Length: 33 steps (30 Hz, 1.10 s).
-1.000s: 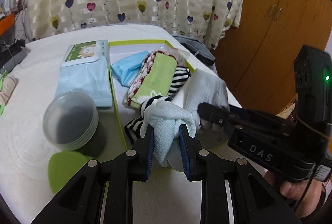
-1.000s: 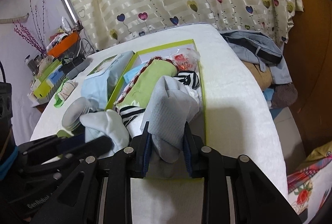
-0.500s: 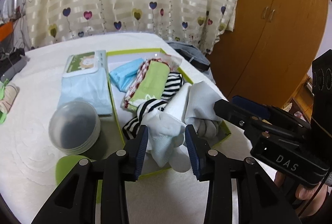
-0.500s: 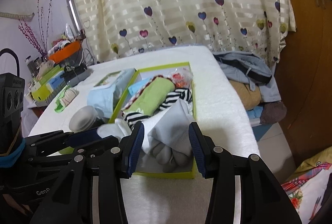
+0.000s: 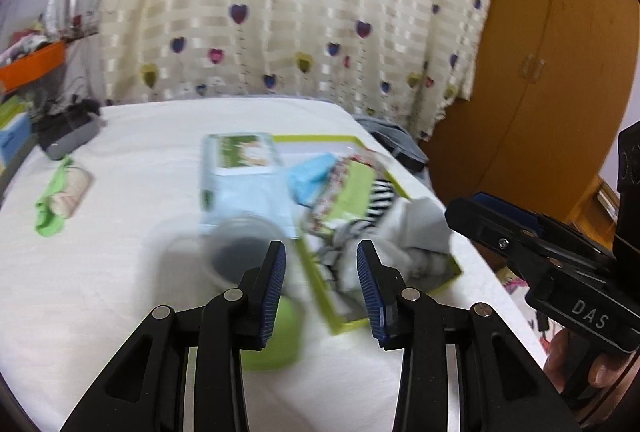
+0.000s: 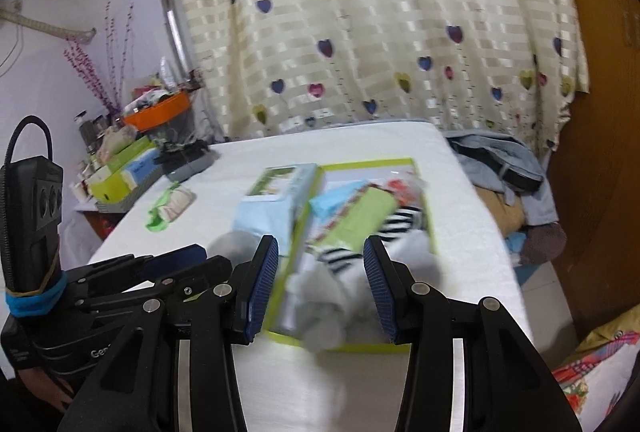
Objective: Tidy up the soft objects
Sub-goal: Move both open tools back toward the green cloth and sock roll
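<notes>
A green-rimmed box [image 5: 454, 270] [image 6: 431, 228] on the white table holds soft items: a grey-white sock bundle [image 5: 416, 236] [image 6: 332, 296] at its near end, a striped black-and-white piece [image 5: 380, 193] [image 6: 400, 222], a green cloth [image 5: 358, 179] [image 6: 360, 211] and a blue cloth [image 5: 312, 173] [image 6: 334, 199]. My left gripper [image 5: 321, 280] is open and empty, raised above the table in front of the box. My right gripper [image 6: 320, 284] is open and empty above the box's near end; it also shows in the left wrist view [image 5: 496, 216].
A pale blue wipes pack [image 5: 244, 171] [image 6: 276, 199] lies left of the box. A clear round container [image 5: 236, 252] and a green lid [image 5: 276, 336] sit near my left gripper. A green-and-cream cloth [image 5: 60, 195] [image 6: 168, 205] lies far left. Clothes [image 6: 504, 163] hang off the table's right side.
Both grippers opened and let go of the grey-white socks, which now lie in the box's near end. Both grippers have pulled back and up; the view is blurred by motion.
</notes>
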Each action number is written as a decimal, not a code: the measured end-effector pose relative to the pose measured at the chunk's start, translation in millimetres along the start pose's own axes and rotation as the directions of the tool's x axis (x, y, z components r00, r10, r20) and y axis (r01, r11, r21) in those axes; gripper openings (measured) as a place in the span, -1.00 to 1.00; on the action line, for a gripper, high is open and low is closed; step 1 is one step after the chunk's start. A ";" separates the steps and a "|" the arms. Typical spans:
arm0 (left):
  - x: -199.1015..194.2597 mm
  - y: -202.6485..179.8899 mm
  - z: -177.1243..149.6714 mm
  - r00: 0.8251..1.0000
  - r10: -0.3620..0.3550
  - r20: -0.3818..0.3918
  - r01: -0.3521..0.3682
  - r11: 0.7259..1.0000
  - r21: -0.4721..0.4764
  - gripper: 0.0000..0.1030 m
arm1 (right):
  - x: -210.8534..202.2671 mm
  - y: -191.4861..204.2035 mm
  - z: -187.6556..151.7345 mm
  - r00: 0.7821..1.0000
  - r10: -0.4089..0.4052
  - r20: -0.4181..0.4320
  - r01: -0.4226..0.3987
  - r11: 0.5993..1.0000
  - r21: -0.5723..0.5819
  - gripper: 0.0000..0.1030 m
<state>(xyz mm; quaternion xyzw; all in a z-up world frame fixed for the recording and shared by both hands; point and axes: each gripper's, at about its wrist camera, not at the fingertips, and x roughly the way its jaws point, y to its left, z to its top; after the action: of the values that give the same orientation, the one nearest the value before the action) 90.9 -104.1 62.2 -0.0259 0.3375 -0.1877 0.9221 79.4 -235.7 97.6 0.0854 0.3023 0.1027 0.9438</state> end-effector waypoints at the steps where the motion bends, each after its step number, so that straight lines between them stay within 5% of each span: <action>1: -4.5 9.2 1.2 1.000 0.019 0.009 -0.019 1.000 -0.008 -0.31 | 2.4 5.3 1.0 1.000 0.009 -0.002 -0.009 1.000 -0.005 -0.11; 14: -46.7 137.8 11.8 0.969 0.239 0.062 -0.230 0.965 -0.126 -0.31 | 61.8 103.0 20.3 0.985 0.161 -0.066 -0.165 0.984 -0.064 -0.11; 33: -21.9 268.7 22.6 0.921 0.388 0.027 -0.381 0.915 -0.134 -0.31 | 188.4 182.0 34.4 0.934 0.259 -0.247 -0.253 0.966 0.059 -0.11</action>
<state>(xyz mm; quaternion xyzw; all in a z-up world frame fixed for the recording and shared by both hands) 178.1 151.5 46.2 -0.0223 0.3226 0.0196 0.9461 223.7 -17.4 61.7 0.1228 0.4076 0.2307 0.8750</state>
